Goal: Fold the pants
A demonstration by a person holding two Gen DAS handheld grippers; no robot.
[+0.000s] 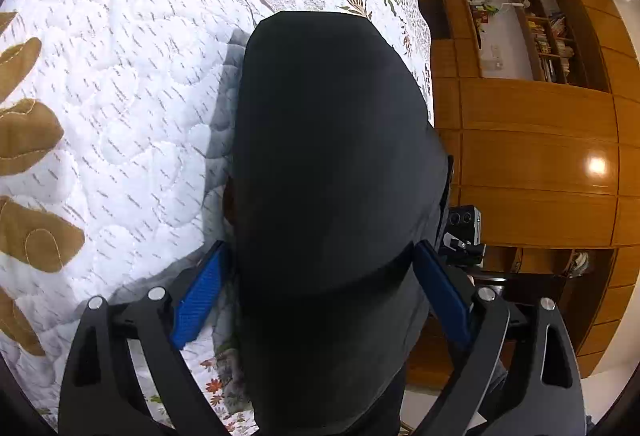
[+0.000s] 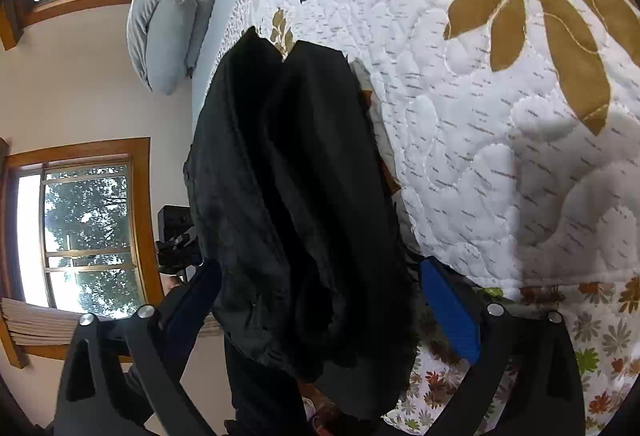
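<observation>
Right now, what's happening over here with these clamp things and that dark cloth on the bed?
A person is folding a pair of black pants over a bed covered by a white floral quilt, using two hand-held grippers. The left gripper has a smooth bundle of the fabric between its blue fingers, and the right gripper holds another, more rumpled part the same way. The pants look lifted and draped at the bed's edge rather than lying flat, so the fold seems to be mid-way.

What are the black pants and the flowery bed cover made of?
The black pants look like soft, fuzzy fabric, maybe fleece or velvet: matte, with a nubby nap. The bed cover looks like quilted cotton: puffy stitched shapes and sewn-on leaves.
</observation>
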